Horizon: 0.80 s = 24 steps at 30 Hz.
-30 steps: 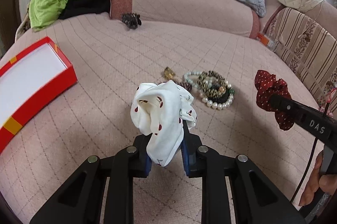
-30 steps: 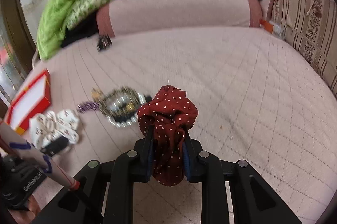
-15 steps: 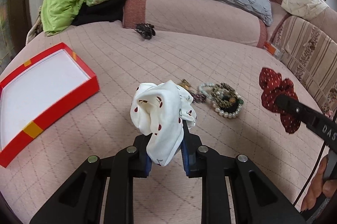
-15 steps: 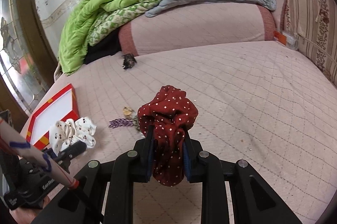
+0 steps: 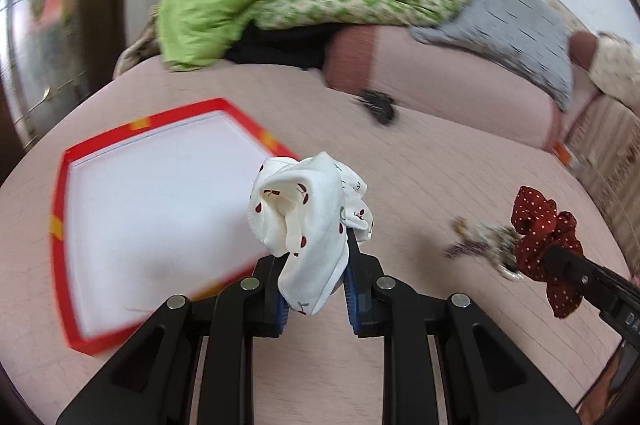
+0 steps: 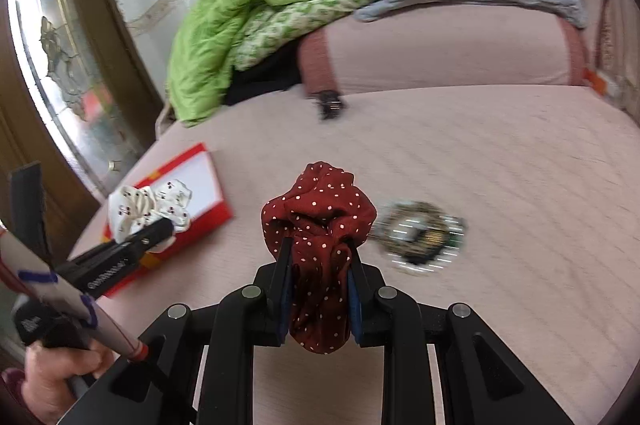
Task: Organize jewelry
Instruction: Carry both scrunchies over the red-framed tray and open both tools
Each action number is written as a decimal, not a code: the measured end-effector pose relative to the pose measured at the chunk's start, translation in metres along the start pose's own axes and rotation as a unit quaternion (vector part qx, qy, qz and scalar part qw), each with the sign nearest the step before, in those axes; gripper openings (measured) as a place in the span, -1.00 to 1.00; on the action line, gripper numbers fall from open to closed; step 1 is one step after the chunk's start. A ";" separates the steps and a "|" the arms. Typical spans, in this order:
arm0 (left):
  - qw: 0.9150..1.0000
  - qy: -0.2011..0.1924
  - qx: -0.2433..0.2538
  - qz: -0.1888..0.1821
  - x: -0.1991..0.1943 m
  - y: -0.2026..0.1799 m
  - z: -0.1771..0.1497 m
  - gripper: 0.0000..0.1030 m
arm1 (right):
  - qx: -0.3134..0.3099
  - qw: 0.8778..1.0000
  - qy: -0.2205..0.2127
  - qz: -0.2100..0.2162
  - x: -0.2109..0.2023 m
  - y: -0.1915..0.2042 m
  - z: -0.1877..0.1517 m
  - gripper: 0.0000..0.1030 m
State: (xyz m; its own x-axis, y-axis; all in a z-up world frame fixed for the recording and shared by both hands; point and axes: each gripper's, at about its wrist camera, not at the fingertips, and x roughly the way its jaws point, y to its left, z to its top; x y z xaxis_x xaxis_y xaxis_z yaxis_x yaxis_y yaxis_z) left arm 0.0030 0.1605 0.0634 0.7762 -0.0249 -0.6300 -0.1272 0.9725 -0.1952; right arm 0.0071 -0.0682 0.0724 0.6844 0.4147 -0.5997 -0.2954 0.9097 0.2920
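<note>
On the black body of the right gripper [image 5: 549, 254], a white capital "D" [image 5: 629, 319] is showing at the picture's edge; the rest of the word is being cut off. On the black side of the left gripper [image 6: 165, 226], a white printed word [image 6: 110, 271] is showing, too blurred to read. Blue pen strokes are showing on a white rod [image 6: 48, 283], forming no readable characters.

Jewelry pile [image 6: 420, 237]: smeared by motion beyond the right gripper [image 6: 318, 299]; single pieces cannot be told apart.
Dark clip [image 5: 378, 103]: blurred, far ahead of the left gripper [image 5: 314, 291]; shape unclear.
Red box [image 5: 64, 225]: near corner hidden behind the left gripper's fingers.
Red dotted scrunchie [image 6: 318, 225]: lower part hidden between the pads.
</note>
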 end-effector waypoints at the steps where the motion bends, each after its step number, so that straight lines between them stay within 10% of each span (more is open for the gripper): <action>1: 1.000 0.001 -0.009 0.004 0.001 0.009 0.004 -0.58 | -0.005 1.000 0.002 0.005 0.005 0.008 0.002 -0.53; 9: 0.998 0.023 -0.031 0.056 0.026 0.079 0.036 -0.58 | -0.033 0.997 0.044 0.052 0.067 0.078 0.030 -0.53; 24: 0.992 0.095 -0.072 0.038 0.114 0.147 0.093 -0.58 | -0.046 0.990 0.111 0.068 0.173 0.133 0.060 -0.53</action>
State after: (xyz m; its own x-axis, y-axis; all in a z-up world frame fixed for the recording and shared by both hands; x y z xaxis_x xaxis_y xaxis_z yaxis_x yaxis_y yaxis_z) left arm 0.1299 0.3221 0.0327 0.6331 -0.0098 -0.7740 -0.2784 0.9301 -0.2395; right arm 0.1261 0.1236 0.0522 0.4741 0.5182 -0.7118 -0.4408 0.8395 0.3176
